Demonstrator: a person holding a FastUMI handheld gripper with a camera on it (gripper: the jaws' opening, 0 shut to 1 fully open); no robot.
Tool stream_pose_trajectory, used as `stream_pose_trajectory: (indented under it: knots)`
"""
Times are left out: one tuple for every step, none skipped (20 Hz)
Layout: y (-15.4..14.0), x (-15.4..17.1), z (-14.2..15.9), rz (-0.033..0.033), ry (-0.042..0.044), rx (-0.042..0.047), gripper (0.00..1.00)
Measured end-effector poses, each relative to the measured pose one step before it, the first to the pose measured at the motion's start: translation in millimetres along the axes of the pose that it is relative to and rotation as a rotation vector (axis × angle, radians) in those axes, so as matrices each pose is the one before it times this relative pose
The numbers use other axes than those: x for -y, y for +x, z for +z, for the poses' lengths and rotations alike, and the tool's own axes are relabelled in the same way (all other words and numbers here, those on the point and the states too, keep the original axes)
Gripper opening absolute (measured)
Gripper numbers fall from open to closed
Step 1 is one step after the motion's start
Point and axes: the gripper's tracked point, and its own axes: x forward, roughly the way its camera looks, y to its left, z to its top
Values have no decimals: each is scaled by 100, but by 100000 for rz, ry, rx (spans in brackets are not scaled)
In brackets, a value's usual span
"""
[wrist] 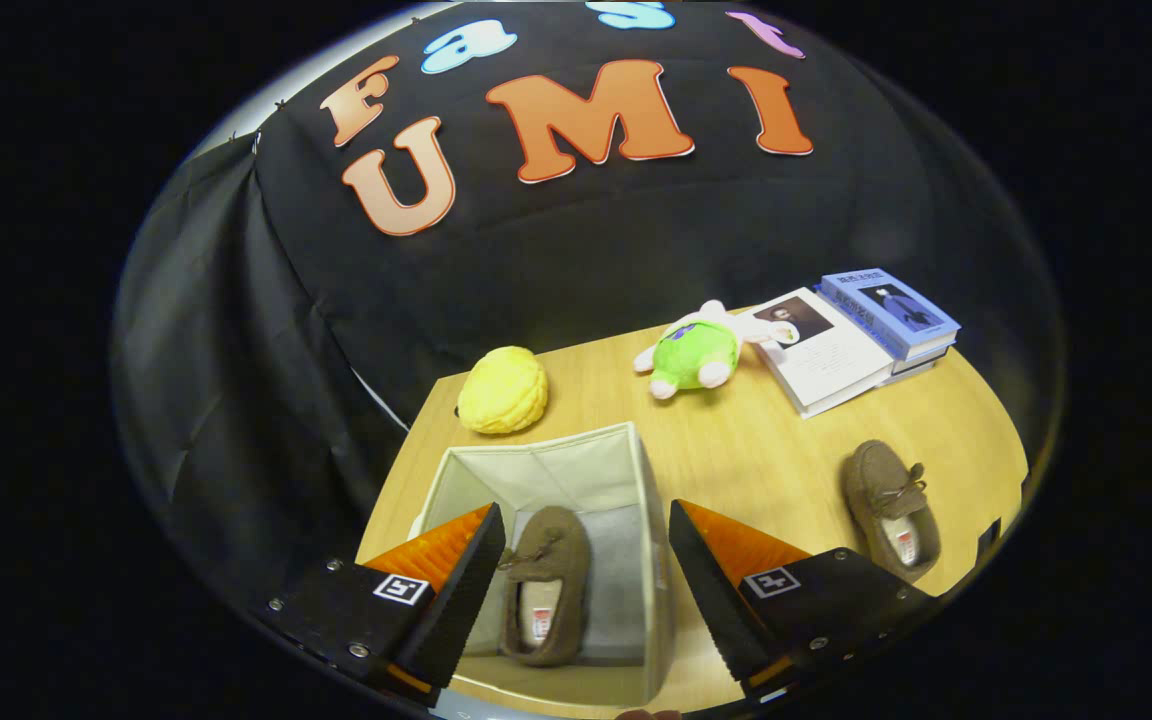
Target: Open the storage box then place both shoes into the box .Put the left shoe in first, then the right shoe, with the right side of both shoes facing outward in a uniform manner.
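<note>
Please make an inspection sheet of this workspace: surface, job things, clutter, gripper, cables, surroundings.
Surface: wooden table.
Job's things: open storage box between the fingers, one brown shoe lying inside; second brown shoe on the table beside the box.
Clutter: yellow plush, green plush toy, open book, blue book stack, all beyond the box.
Grippers: gripper open above the box, holding nothing.
Cables: nothing seen.
Surroundings: black cloth wall.
</note>
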Motion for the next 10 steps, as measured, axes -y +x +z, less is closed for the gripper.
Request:
stream_pose_trajectory:
  knots:
    - [-203, 1032, 209, -963, 144, 675, 99]
    - [-283, 1080, 362, -1060, 500, 615, 99]
    - [-271, 1132, 247, -1245, 759, 580, 98]
    - [-118, 1119, 204, -999, 579, 332, 98]
    - [-182, 1119, 82, -1083, 98, 228, 98]
    - [-28, 1129, 22, -1299, -180, 129, 98]
    - [-37, 1041, 69, -931, -325, 169, 98]
    - [-111, 972, 99, -845, -48, 384, 98]
    - [-72, 1004, 48, -883, 150, -38, 99]
    - [-21, 878, -90, -712, 266, -232, 98]
